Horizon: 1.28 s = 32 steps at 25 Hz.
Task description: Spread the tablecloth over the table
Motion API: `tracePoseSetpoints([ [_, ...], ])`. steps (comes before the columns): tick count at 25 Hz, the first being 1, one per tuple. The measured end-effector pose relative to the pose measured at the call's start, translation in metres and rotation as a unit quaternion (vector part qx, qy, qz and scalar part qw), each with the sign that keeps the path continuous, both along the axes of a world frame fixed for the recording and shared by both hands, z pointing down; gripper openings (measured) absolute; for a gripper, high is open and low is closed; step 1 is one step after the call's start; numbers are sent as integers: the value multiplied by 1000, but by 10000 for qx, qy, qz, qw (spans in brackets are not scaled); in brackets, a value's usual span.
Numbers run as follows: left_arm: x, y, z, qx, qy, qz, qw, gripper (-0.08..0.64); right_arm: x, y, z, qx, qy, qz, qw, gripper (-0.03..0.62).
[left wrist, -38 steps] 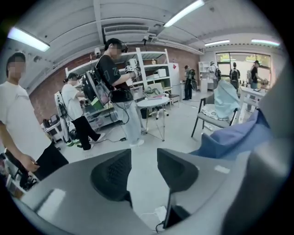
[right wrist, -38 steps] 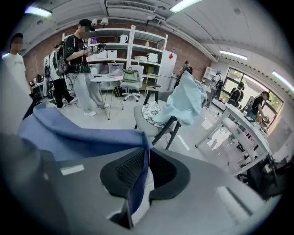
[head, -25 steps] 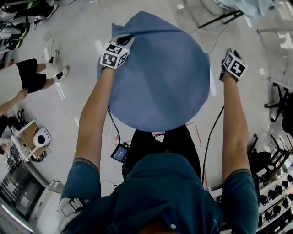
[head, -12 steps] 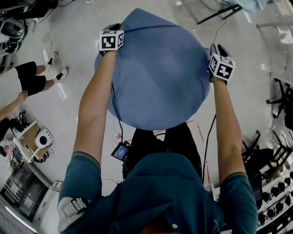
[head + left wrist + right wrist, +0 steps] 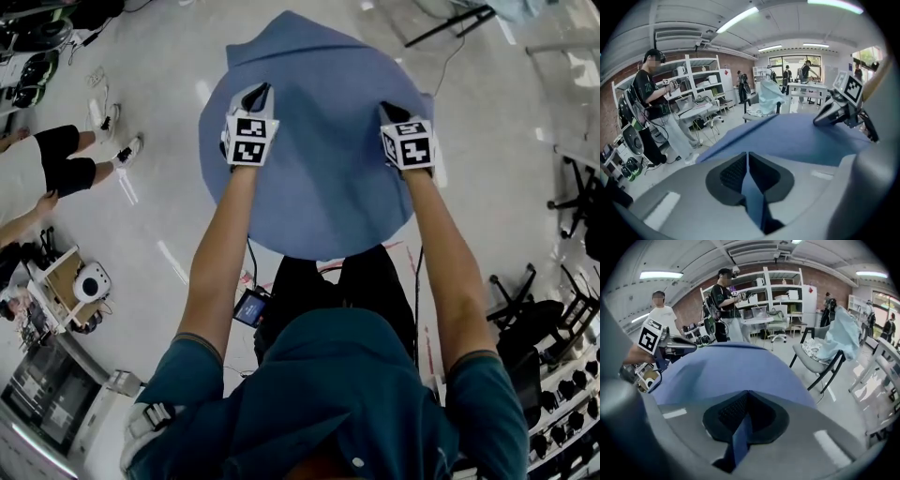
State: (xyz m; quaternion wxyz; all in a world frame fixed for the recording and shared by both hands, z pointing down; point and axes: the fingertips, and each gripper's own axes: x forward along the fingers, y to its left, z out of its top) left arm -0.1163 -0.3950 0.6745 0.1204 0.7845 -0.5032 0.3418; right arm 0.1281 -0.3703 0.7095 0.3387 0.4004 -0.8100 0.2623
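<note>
A blue tablecloth (image 5: 323, 169) lies draped over a round table below me, with a pointed corner at the far side. My left gripper (image 5: 255, 98) is over its left part and my right gripper (image 5: 389, 112) over its right part. In the left gripper view the jaws (image 5: 748, 161) have just been closing and pinch a thin fold of the tablecloth (image 5: 801, 136). In the right gripper view the jaws (image 5: 746, 401) have likewise just closed on a fold of the tablecloth (image 5: 731, 366). Each gripper view shows the other gripper across the cloth.
A person's legs (image 5: 56, 155) are on the floor at the left. A small screen device (image 5: 248, 309) and cables lie by my feet. Office chairs (image 5: 572, 197) stand at the right, and a chair with pale cloth (image 5: 825, 352) stands beyond the table. Shelving and people line the far wall.
Both grippers have moved inward from the cloth's left and right rims onto its top. The right jaws, wide open before, now pinch the cloth. The cloth's outline has shifted.
</note>
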Motion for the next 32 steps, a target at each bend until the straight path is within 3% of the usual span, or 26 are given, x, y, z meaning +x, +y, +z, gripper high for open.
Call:
tracePoseSetpoints([
  [3,7,11,30,-401,60,82,9991,17,-1,-4,7,12,226,-142,9996,11],
  [9,-2,-6,44,-242,46,-15,9997,3,-8,-23,4,142,163,74,9997,11],
  [15,-20,-33,42,-237,241,-673,9972,0,-13,-43,4,153,247,233,9993,11],
  [18,-22,-33,41,-365,257,-812,9957,0,-11,-39,3,129,263,301,9991,12],
  [22,-18,-24,41,-347,209,-808,9959,0,-8,-31,3,100,228,354,9991,12],
  [28,-21,-11,44,-490,462,-747,9949,0,-10,-22,4,-58,334,527,9980,12],
  [32,-17,-3,41,-392,277,-501,9976,2,0,-18,7,-3,344,679,9971,12],
])
